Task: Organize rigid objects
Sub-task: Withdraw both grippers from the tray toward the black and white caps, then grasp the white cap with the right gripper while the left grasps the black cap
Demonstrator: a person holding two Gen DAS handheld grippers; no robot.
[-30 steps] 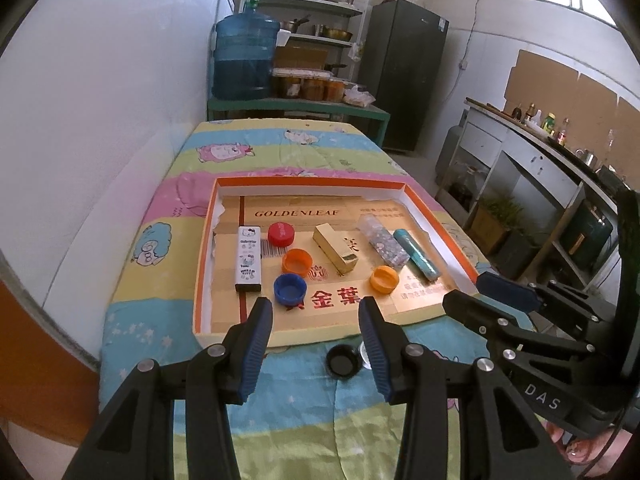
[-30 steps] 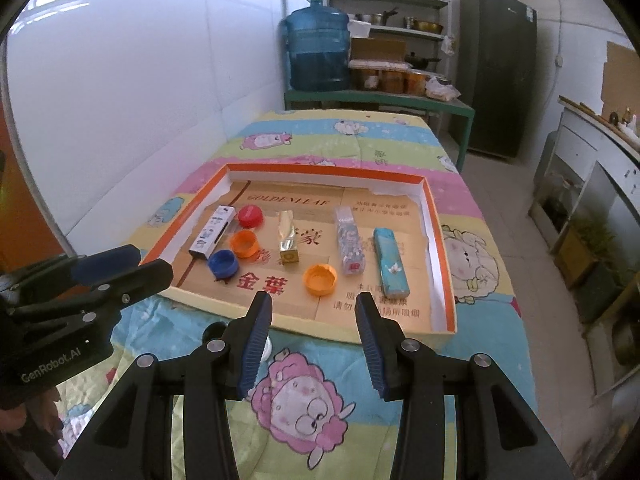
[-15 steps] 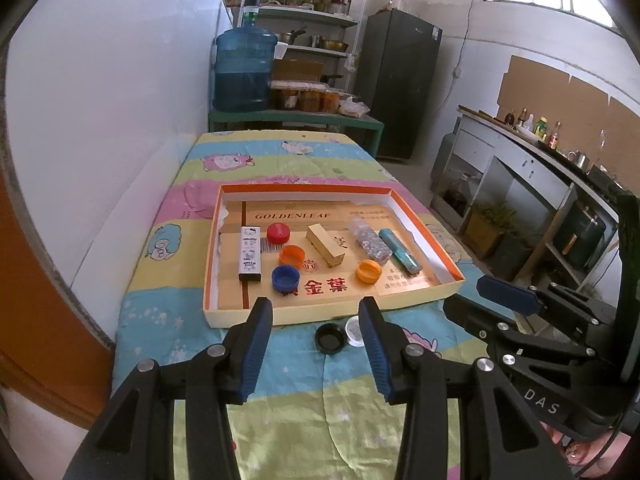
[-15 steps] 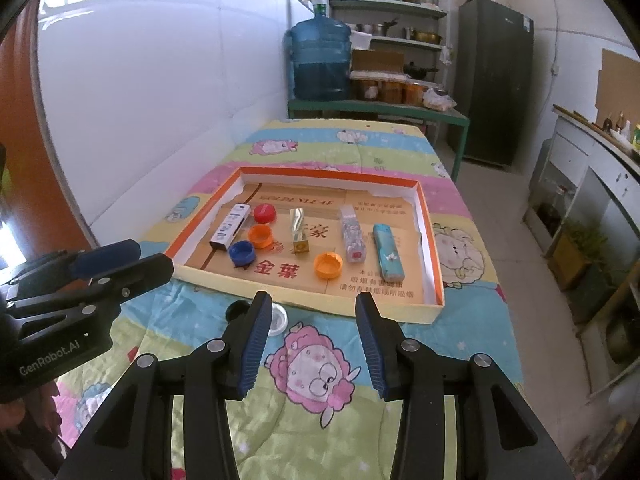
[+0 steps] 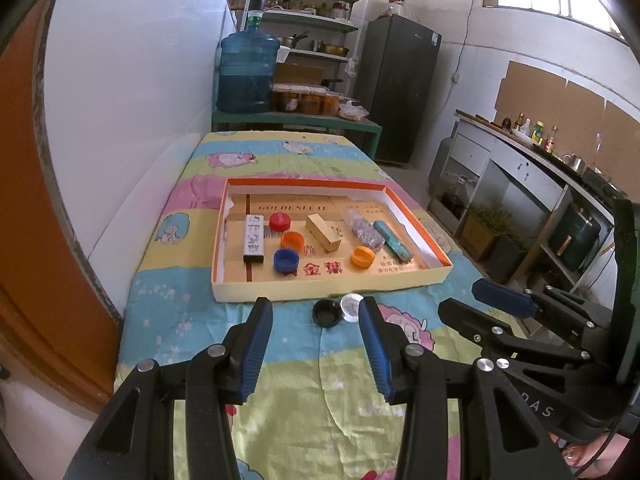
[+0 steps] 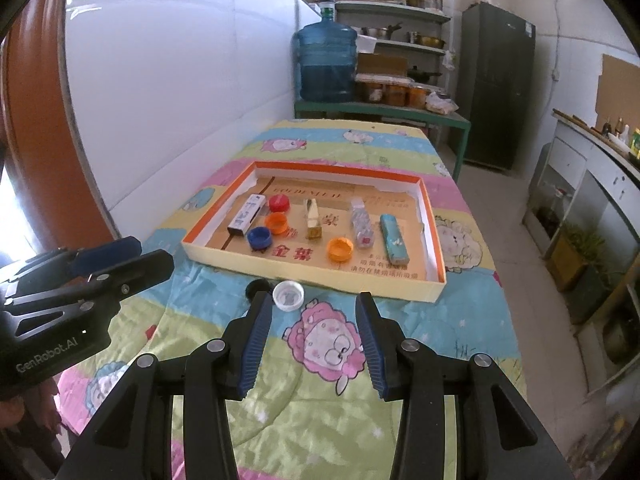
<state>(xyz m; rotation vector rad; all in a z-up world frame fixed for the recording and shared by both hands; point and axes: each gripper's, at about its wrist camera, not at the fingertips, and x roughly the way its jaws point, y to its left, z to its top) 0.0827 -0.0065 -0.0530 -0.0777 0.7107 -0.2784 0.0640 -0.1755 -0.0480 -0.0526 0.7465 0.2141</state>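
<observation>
An orange-rimmed cardboard tray (image 5: 320, 290) (image 6: 304, 272) lies on the cartoon quilt. In it are a white box (image 5: 254, 237), red cap (image 5: 280, 222), two orange caps (image 5: 292, 240) (image 5: 363, 257), blue cap (image 5: 286, 260), gold box (image 5: 323, 234), clear bottle (image 5: 364, 230) and teal tube (image 5: 393, 240). A black cap (image 5: 326, 313) (image 6: 256, 288) and white cap (image 5: 351, 307) (image 6: 288, 295) sit on the quilt in front of the tray. My left gripper (image 5: 315, 308) (image 6: 154, 252) hovers open just short of them. My right gripper (image 6: 313, 298) (image 5: 460, 298) is open too, holding nothing.
The quilted table (image 5: 280, 152) runs along a white wall on the left. A blue water jug (image 5: 248, 76), shelves and a dark fridge (image 5: 400, 88) stand behind it. A counter with bottles (image 5: 532, 132) lines the right side across a floor aisle.
Both grippers have drawn back from the tray and risen slightly; the tray looks smaller and the two loose caps now lie ahead of the fingertips. Jaw openings are unchanged.
</observation>
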